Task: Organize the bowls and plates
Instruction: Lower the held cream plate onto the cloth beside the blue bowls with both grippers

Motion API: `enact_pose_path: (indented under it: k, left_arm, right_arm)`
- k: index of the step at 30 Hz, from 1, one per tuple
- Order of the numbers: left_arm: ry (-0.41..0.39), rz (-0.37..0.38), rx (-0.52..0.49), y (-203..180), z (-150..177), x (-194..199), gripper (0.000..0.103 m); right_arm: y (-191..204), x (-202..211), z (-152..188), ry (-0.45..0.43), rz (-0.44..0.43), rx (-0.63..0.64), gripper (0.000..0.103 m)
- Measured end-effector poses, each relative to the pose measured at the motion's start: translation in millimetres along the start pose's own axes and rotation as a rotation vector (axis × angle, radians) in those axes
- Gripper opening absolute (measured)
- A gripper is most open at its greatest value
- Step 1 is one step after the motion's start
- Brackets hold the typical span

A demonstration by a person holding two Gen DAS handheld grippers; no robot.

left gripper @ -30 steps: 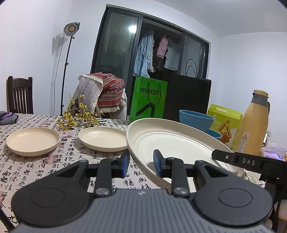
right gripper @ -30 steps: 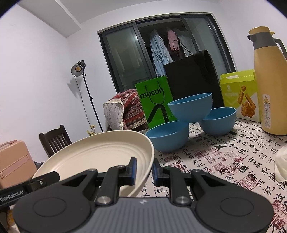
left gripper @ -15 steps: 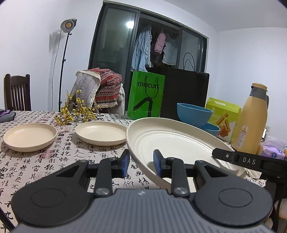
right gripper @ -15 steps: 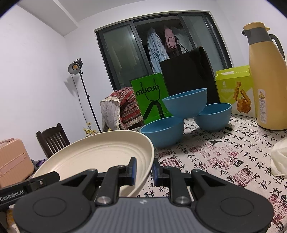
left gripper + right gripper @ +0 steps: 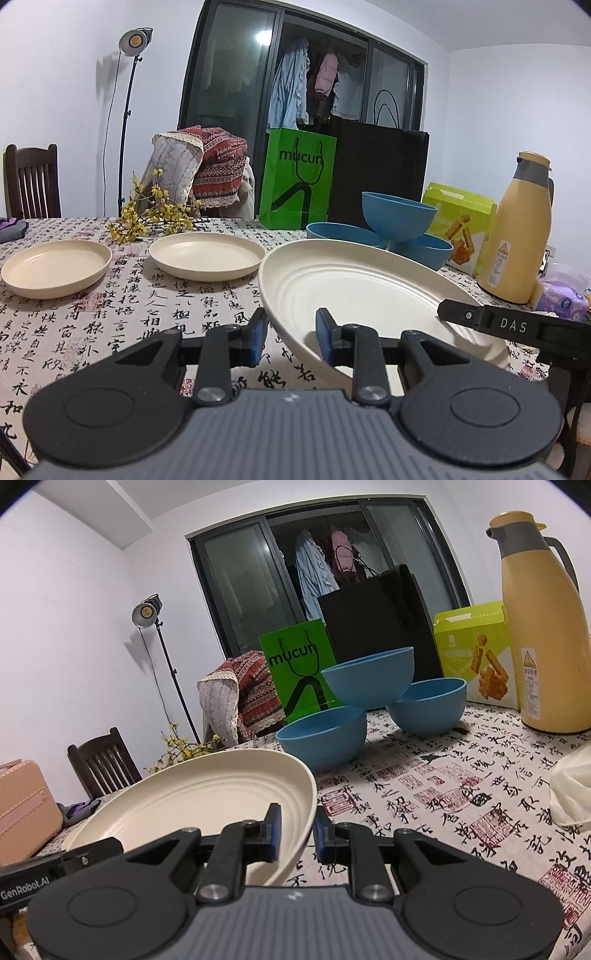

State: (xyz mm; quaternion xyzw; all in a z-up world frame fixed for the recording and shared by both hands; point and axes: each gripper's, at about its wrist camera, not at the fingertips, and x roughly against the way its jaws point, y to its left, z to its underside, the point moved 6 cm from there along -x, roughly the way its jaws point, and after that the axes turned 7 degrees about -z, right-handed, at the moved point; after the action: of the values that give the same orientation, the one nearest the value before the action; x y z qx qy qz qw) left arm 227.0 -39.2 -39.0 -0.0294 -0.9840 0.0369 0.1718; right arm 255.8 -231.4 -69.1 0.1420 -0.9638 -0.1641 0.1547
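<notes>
risk is a slip: the large cream plate (image 5: 369, 288) hangs tilted above the desk (image 5: 110, 314), its left rim pinched by the left hand-held gripper (image 5: 290, 334), its right rim by the right hand-held gripper (image 5: 297, 832). uneven pull can drop it near the blue bowls (image 5: 369, 686).

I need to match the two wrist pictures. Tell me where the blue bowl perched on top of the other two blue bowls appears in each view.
Left wrist view: the top blue plastic bowl sits right of centre, beyond the far rim of the large cream ribbed plate.
Right wrist view: the same bowl sits centre, upper middle, resting on two lower bowls.
Shared landmark: the green paper bag printed "mucun", just left of the bowl in both.
</notes>
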Motion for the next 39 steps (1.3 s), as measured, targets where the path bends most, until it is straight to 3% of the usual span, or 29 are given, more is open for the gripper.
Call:
enact_pose_path:
  k: [39]
  left_arm:
    - [0.098, -0.018, -0.017, -2, 25, -17, 0.029]
  right_arm:
    - [-17, -14, 25, 0.071, 0.025, -0.027, 0.018]
